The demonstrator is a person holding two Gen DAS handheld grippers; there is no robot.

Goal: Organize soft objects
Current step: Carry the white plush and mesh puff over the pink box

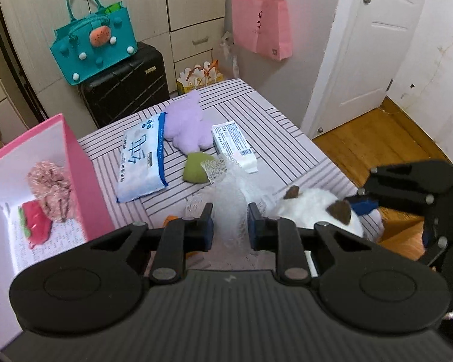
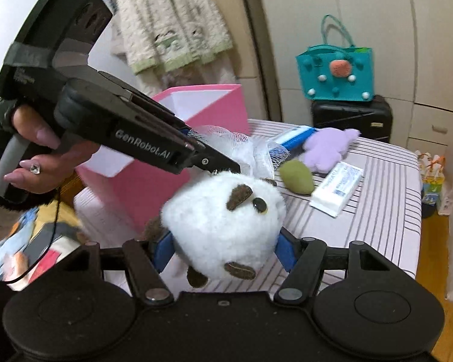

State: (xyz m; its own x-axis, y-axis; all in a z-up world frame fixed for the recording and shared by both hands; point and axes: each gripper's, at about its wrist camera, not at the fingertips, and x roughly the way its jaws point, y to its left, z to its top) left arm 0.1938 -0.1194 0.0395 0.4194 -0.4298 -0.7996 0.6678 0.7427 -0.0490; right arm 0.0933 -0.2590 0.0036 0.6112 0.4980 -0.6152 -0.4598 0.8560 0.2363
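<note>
My left gripper (image 1: 229, 226) has its pads on either side of a white mesh pouf (image 1: 229, 199), clenched lightly on the netting, just above the striped table (image 1: 271, 114). The pouf is airy and will collapse under any squeeze, so I judge a hold on its bunched middle is safest; loose mesh could snag. To my left stands the pink box (image 1: 84, 175), already holding a pink scrunchie (image 1: 49, 190) and a red piece. Beyond lie a tissue pack (image 1: 142, 157), a purple plush (image 1: 185, 123), a green pad (image 1: 197, 167) and a white pack (image 1: 235, 143).

From the right wrist, my right gripper (image 2: 223, 247) grasps a white plush (image 2: 223, 223) around its body, lifted over the table's near edge. It looks light and squashy, and this broad middle grip seems sound. The box (image 2: 208, 111) stands behind, near.
</note>
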